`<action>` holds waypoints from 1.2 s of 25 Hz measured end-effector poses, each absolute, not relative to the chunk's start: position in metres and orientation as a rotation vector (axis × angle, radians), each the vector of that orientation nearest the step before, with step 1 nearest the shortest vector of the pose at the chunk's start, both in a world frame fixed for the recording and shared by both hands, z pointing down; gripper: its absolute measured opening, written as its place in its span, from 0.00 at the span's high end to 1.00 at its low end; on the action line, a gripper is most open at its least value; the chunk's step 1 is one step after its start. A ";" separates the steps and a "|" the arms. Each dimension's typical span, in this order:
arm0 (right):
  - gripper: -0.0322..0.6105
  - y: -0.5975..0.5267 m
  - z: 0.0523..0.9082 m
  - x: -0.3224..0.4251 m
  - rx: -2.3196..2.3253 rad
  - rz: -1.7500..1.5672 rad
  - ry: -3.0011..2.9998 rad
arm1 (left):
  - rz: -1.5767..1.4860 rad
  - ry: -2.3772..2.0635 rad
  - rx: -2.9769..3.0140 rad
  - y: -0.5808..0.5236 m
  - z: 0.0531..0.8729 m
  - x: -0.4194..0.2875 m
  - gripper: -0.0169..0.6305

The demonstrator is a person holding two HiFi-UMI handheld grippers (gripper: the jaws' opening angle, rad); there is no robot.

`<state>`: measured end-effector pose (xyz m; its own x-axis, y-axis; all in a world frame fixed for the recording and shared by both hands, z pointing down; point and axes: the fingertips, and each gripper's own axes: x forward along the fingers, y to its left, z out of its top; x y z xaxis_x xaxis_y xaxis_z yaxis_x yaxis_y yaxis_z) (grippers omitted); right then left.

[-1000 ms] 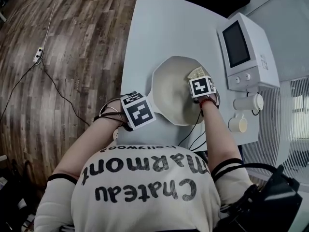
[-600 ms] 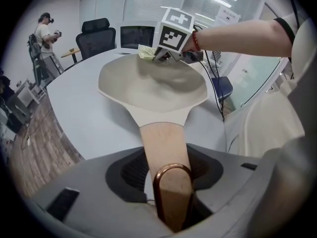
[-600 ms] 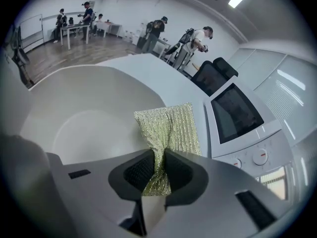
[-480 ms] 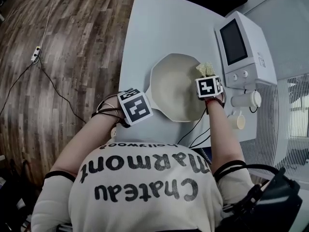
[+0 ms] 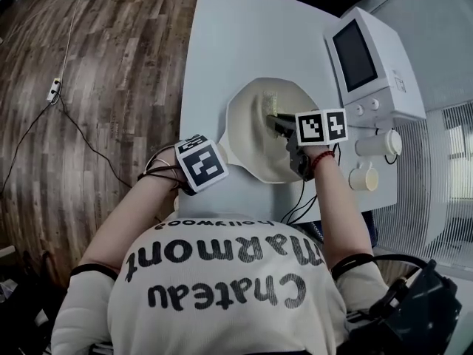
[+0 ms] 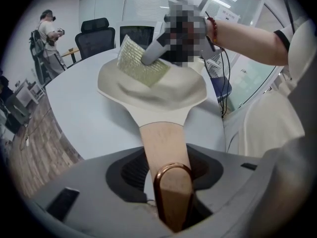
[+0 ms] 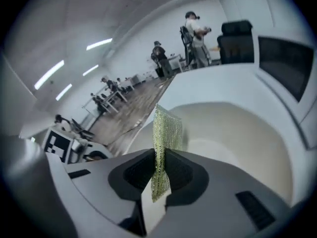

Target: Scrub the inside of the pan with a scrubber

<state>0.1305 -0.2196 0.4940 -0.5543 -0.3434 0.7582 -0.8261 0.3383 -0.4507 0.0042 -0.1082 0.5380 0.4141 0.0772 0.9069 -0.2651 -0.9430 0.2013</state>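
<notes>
Left gripper point(image 6: 168, 182) is clamped on the wooden handle point(image 6: 166, 148) of the pan point(image 5: 255, 135). Its jaws have just tightened a bit, with the handle between them. The pan sits flat on the white table point(image 5: 222, 35), handle toward the person, next to the white appliance point(image 5: 373, 65) with the screen.

Right gripper point(image 7: 161, 170) is pinching the scrubber point(image 7: 166, 130), a thin yellow-green mesh pad held by its lower edge, most of it sticking out past the jaws. From the left gripper view the pad is over the far side of the bowl, at or just inside the far wall. I can't tell whether it's actually pressing on the surface.

Progress:
- Pan secured: done.
- Scrubber picked up and brought into the pan: done.
- Scrubbing: looks to be underway, or between strokes.

The inside is plain and pale, with no suds, residue or streaks visible, so nothing shows which areas are covered. I'd treat the floor and the near wall as still to do.

Risk: it's a thin edge grip on a floppy pad, which may fold over under pressure rather than scrub.
</notes>
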 end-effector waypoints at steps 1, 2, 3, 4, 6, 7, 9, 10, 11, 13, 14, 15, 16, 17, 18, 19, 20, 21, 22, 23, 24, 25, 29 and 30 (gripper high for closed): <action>0.85 -0.204 0.499 0.110 0.904 1.284 -2.062 | 1.537 -0.161 2.361 -0.108 0.538 0.004 0.67; 0.85 -0.189 0.502 0.091 0.793 1.396 -2.053 | 1.536 -0.159 2.362 -0.108 0.537 0.003 0.67; 0.85 -0.177 0.502 0.076 0.695 1.491 -2.042 | 1.537 -0.159 2.363 -0.108 0.537 0.003 0.67; 0.85 -0.168 0.501 0.063 0.620 1.565 -2.033 | 1.538 -0.158 2.365 -0.108 0.537 0.002 0.67; 0.85 -0.161 0.498 0.047 0.547 1.658 -2.023 | 1.540 -0.157 2.367 -0.108 0.537 0.001 0.67; 0.85 -0.161 0.496 0.041 0.535 1.690 -2.022 | 1.542 -0.156 2.367 -0.108 0.537 0.001 0.67; 0.85 -0.164 0.497 0.032 0.533 1.758 -2.012 | 1.546 -0.151 2.370 -0.108 0.537 0.002 0.67; 0.85 -0.167 0.500 0.029 0.544 1.796 -1.999 | 1.550 -0.148 2.373 -0.108 0.537 0.002 0.67; 0.85 -0.170 0.506 0.026 0.566 1.835 -1.982 | 1.557 -0.147 2.376 -0.108 0.537 0.002 0.67; 0.83 -0.175 0.514 0.025 0.603 1.917 -1.954 | 1.581 -0.146 2.381 -0.109 0.538 -0.001 0.67; 0.83 -0.176 0.515 0.025 0.608 1.965 -1.947 | 1.593 -0.145 2.384 -0.109 0.539 -0.002 0.68; 0.83 -0.177 0.516 0.025 0.605 2.013 -1.947 | 1.599 -0.144 2.386 -0.109 0.539 -0.002 0.68; 0.83 -0.178 0.516 0.025 0.601 2.053 -1.951 | 1.598 -0.142 2.385 -0.110 0.539 -0.002 0.68; 0.82 -0.179 0.516 0.026 0.603 2.082 -1.954 | 1.591 -0.140 2.384 -0.110 0.538 -0.002 0.68; 0.82 -0.180 0.516 0.028 0.615 2.102 -1.954 | 1.583 -0.137 2.382 -0.110 0.537 -0.002 0.68; 0.82 -0.181 0.518 0.031 0.636 2.118 -1.950 | 1.575 -0.134 2.380 -0.110 0.535 -0.002 0.68; 0.82 -0.181 0.522 0.034 0.664 2.130 -1.939 | 1.570 -0.131 2.380 -0.110 0.535 -0.001 0.68; 0.82 -0.181 0.526 0.036 0.690 2.137 -1.926 | 1.567 -0.130 2.381 -0.109 0.534 -0.001 0.68; 0.82 -0.181 0.529 0.038 0.709 2.139 -1.916 | 1.566 -0.129 2.382 -0.109 0.534 0.000 0.68; 0.82 -0.181 0.531 0.038 0.724 2.137 -1.909 | 1.566 -0.128 2.383 -0.109 0.534 0.000 0.68; 0.82 -0.181 0.533 0.039 0.736 2.130 -1.904 | 1.567 -0.128 2.384 -0.109 0.534 0.000 0.68; 0.82 -0.182 0.535 0.039 0.746 2.121 -1.899 | 1.568 -0.128 2.384 -0.109 0.534 0.000 0.68; 0.82 -0.184 0.547 0.043 0.786 2.103 -1.878 | 1.574 -0.126 2.386 -0.109 0.534 0.000 0.67; 0.82 -0.185 0.549 0.044 0.794 2.104 -1.875 | 1.576 -0.125 2.386 -0.108 0.534 0.000 0.67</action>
<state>0.0443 -0.1847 0.5485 -0.8318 -0.1911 0.5211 -0.4958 -0.1661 -0.8524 0.0001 -0.1084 0.5336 0.4016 0.0801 0.9123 -0.2231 -0.9576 0.1823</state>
